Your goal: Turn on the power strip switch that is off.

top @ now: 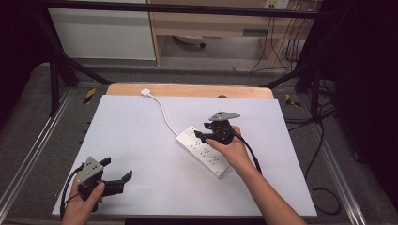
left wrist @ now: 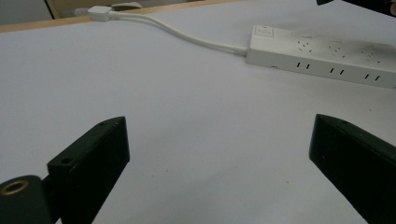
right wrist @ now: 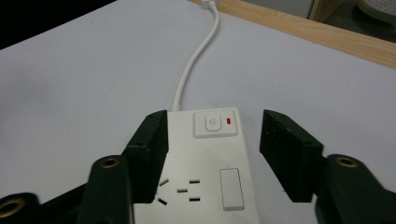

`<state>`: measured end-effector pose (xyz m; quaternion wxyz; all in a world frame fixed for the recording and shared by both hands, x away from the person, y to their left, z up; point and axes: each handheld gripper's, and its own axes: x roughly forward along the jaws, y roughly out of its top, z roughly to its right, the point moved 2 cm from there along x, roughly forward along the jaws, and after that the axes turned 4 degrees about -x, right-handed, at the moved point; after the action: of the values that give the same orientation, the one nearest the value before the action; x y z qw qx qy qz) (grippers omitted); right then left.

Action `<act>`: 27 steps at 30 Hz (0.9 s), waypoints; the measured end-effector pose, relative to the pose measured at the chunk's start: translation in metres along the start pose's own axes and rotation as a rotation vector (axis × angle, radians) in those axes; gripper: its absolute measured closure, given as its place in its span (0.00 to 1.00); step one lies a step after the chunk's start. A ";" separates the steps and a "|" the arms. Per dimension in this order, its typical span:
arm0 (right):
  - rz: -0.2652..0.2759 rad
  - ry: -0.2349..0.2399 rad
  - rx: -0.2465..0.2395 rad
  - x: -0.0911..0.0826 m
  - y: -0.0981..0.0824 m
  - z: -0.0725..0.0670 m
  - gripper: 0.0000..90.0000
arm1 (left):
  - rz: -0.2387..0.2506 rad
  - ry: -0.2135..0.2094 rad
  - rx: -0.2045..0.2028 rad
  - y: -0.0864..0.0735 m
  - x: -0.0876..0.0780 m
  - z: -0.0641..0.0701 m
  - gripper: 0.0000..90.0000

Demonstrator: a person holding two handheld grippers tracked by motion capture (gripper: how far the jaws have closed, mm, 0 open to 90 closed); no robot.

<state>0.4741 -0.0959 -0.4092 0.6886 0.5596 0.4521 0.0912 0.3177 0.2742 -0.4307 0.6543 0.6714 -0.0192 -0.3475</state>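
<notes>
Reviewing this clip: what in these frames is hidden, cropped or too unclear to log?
- Power strip: in the high view, the right gripper and hand cover its middle; its near end is cropped in the right gripper view.
- Cable's plug: too small to tell if it is plugged in.
- Switch: on/off state unclear.
- Left gripper fingers: bases cropped in its own view.

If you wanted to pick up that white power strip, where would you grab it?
Probably across its narrow width, from above, near the switch end. The power strip is long, flat and lies on the table, so only its slim sides offer parallel faces. The right gripper already straddles it there, open.
</notes>
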 end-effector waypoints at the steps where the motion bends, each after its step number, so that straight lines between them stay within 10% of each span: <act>1: 0.001 0.005 0.004 -0.001 0.001 0.000 0.41 | 0.000 0.000 0.000 0.000 0.000 0.000 0.06; 15: -0.004 -0.010 0.008 -0.018 0.006 -0.002 0.11 | -0.006 -0.003 -0.001 -0.001 0.001 0.000 0.06; 27: 0.046 -0.021 0.015 -0.037 0.013 -0.003 0.07 | -0.005 -0.020 -0.001 0.000 0.002 0.001 0.06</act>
<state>0.4561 -0.1123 -0.3786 0.6866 0.5760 0.4327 0.0977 0.3186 0.2720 -0.4314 0.6534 0.6678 -0.0237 -0.3559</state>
